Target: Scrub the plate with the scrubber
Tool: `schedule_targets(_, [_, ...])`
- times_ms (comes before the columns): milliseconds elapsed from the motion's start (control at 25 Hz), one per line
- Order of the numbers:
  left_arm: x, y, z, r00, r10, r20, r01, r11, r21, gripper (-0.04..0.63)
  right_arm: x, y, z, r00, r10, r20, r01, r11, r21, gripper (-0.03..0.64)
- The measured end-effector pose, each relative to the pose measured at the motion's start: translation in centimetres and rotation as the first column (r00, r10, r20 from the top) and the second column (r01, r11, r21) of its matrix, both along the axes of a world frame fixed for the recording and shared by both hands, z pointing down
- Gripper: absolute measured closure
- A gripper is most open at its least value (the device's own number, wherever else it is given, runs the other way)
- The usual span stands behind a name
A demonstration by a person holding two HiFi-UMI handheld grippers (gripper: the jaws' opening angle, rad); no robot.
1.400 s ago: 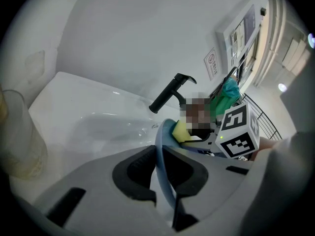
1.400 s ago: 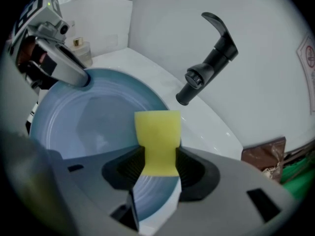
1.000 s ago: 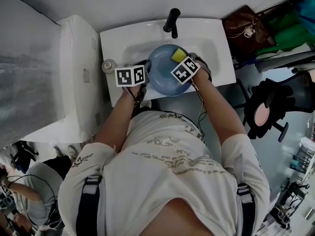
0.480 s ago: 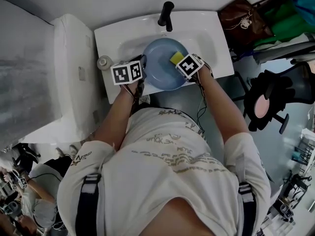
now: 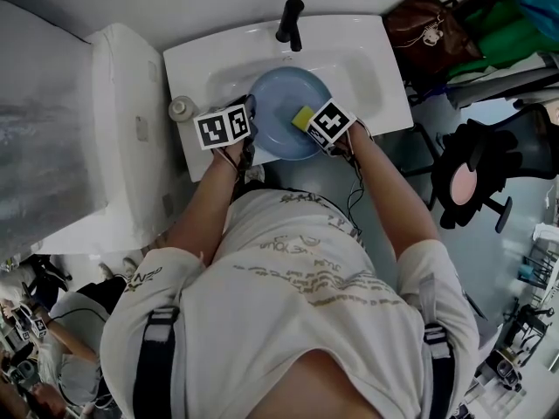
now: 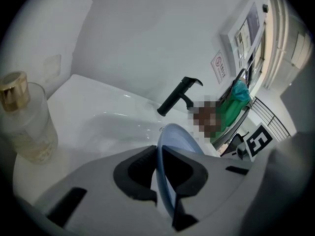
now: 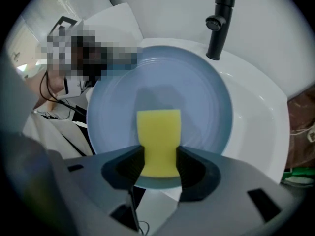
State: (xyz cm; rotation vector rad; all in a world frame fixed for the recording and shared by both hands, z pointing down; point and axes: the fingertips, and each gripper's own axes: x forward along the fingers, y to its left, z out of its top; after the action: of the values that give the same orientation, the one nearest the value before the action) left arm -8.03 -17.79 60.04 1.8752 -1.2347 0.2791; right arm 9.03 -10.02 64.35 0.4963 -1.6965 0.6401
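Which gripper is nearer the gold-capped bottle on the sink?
Left. The left gripper, clamped on the plate, is just beside the bottle; the right gripper, holding the scrubber, is across the plate.

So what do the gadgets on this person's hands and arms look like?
The left gripper and right gripper are grey plastic with black jaw pads. Each carries a white cube with black square markers. A thin cable trails under the right arm. Short white sleeves, dark shoulder straps.
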Motion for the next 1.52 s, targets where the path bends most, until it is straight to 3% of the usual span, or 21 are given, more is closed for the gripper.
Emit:
schedule_targets(240, [-0.4, 0.0, 0.3, 1.0, -0.02, 0.002, 0.02, 1.0, -0.007, 0.557, -1.9, 2.1, -0.2, 0.993, 0.071, 0.097, -0.061, 0.993, -0.097, 0.411])
schedule_targets(440, [-0.6, 0.1, 0.4, 1.0, -0.031, -0.003, 0.031, 0.999, -0.013, 0.557, -4.2, 3.9, -0.8, 0.986, 0.067, 0.152, -0.049, 0.991, -0.125, 0.411])
schedule_targets(800, [-0.6, 0.3, 0.3, 1.0, -0.018, -0.016, 0.018, 1.0, -0.024, 0.557, -7.7, 4.4, -1.3, 0.99, -0.068, 0.127, 0.078, 0.995, -0.069, 0.411])
schedule_targets(1160, [-0.4, 0.7, 0.1, 0.999, 0.017, -0.038, -0.018, 0.999, -0.034, 0.557, -10.2, 3.0, -1.9, 0.985, -0.137, 0.102, 0.141, 0.99, -0.03, 0.408])
schedule_targets(1520, [-0.8, 0.8, 0.2, 0.998, 0.032, -0.058, -0.035, 0.998, -0.043, 0.557, -10.2, -0.8, -1.7, 0.992, -0.108, 0.068, 0.106, 0.994, 0.031, 0.407])
